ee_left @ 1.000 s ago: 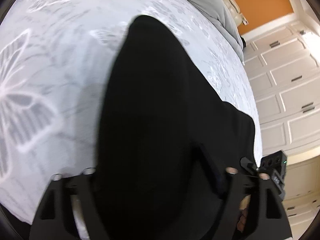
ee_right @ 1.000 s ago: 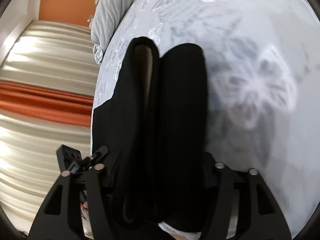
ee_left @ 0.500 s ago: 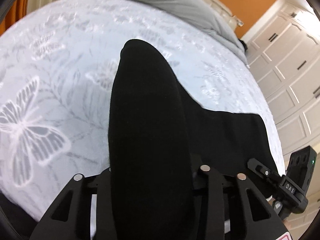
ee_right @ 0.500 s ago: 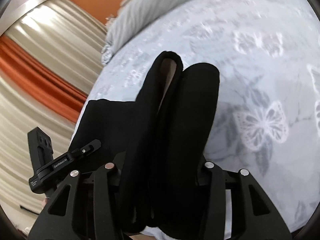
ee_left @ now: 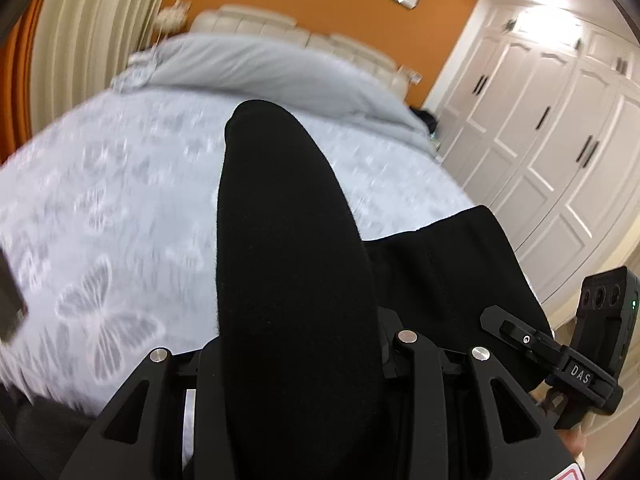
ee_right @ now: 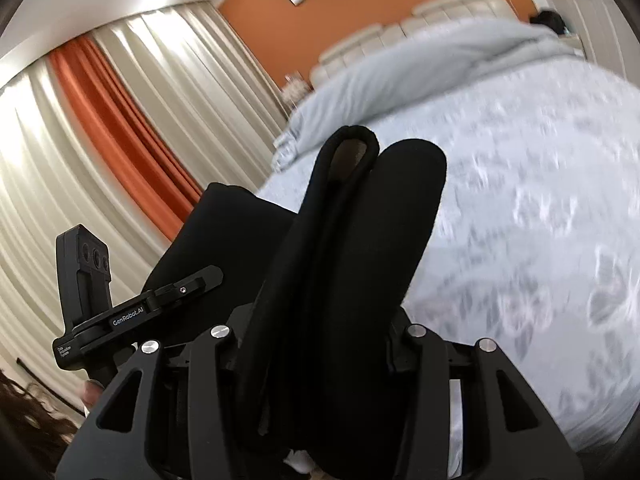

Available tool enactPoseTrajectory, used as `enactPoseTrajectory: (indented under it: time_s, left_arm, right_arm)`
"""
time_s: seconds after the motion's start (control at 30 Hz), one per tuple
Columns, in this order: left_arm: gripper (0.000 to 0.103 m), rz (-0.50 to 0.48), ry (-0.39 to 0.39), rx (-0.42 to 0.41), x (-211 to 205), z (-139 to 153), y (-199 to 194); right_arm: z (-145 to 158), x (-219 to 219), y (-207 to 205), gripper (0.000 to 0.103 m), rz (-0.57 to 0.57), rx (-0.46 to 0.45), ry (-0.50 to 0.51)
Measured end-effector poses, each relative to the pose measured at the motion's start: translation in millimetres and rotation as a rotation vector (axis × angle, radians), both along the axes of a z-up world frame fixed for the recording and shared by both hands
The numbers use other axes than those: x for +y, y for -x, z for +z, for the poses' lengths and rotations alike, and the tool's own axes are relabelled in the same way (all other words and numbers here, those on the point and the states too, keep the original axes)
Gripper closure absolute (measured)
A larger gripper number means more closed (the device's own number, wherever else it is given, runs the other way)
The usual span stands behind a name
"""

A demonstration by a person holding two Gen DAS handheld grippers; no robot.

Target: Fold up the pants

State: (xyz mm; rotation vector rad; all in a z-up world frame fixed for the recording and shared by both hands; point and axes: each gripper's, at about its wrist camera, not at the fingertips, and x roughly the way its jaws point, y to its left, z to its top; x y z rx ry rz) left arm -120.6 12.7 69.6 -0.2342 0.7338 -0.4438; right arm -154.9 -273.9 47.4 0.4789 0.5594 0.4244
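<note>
So the left tool [ee_left: 296, 360] has its jaws pinched down on a thick bunch of the black pants [ee_left: 288, 272], fabric filling the whole gap between the two sides and bulging forward out of the grip in a fat rounded hump. Same deal on the other side: the right tool [ee_right: 332, 336] is clamped on its own bunch of the pants, and there you can see two rolled folds side by side sticking up out of the jaws, the left one open at the tip with a bit of lighter lining showing inside. Between the two tools the rest of the pants stretches across as a flat black sheet, held up above the bed [ee_left: 120, 208] rather than lying on it. From each camera you can spot the other tool off to the side, with a bit of the person's hand under it. The bedspread is pale with a butterfly print, pretty blurry. Further out there's a grey duvet [ee_left: 256, 68], a cream headboard [ee_left: 264, 20], an orange wall, curtains [ee_right: 120, 128] and white wardrobe doors [ee_left: 560, 140].
</note>
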Motion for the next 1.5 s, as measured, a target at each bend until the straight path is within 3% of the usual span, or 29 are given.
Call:
enactPoseTrajectory:
  time_s: [0.23, 0.53, 0.73, 0.87, 1.0, 1.17, 1.27, 1.4, 1.43, 1.47, 1.5]
  left_arm:
    - [0.069, -0.016, 0.02, -0.188, -1.5, 78.4, -16.0]
    - [0.069, 0.006, 0.037, -0.406, -14.9, 161.4, -83.6]
    - [0.067, 0.028, 0.004, -0.555, -26.7, 197.2, -141.8]
    - [0.065, 0.038, 0.044, -0.538, -28.9, 191.6, -204.7]
    - [0.065, 0.063, 0.111, -0.412, -24.6, 149.8, -284.9]
    - [0.065, 0.101, 0.109, -0.247, -28.4, 55.1, -381.1]
    - [0.065, 0.129, 0.097, -0.129, -31.8, -18.2, -422.6]
    - [0.065, 0.16, 0.092, 0.138, -31.0, -131.3, -466.5]
    - [0.061, 0.191, 0.071, 0.22, -28.7, -166.2, -473.9]
    - [0.048, 0.214, 0.086, 0.218, -22.9, -180.8, -473.2]
    - [0.047, 0.222, 0.139, 0.169, -14.0, -186.0, -467.7]
  right_arm:
    - [69.9, -10.2, -17.9, 0.06, 0.017, -0.167, 0.032]
    - [151.5, -39.9, -106.5, 0.061, 0.033, -0.324, -0.015]
    - [175.8, -56.3, -179.0, 0.06, 0.029, -0.379, -0.08]
    - [164.2, -73.1, -246.2, 0.06, -0.004, -0.35, -0.124]
    - [124.3, -78.1, -309.6, 0.06, -0.025, -0.29, -0.113]
    - [37.4, -79.1, -390.1, 0.06, -0.046, -0.173, -0.09]
    - [-34.6, -81.4, -431.3, 0.06, -0.078, -0.033, -0.107]
    - [-143.5, -77.7, -464.4, 0.057, -0.108, 0.216, -0.056]
    - [-169.5, -81.5, -463.8, 0.041, -0.138, 0.266, -0.048]
    - [-171.8, -88.8, -458.8, 0.041, -0.133, 0.239, -0.112]
    - [-165.2, -97.2, -455.7, 0.041, -0.138, 0.231, -0.157]
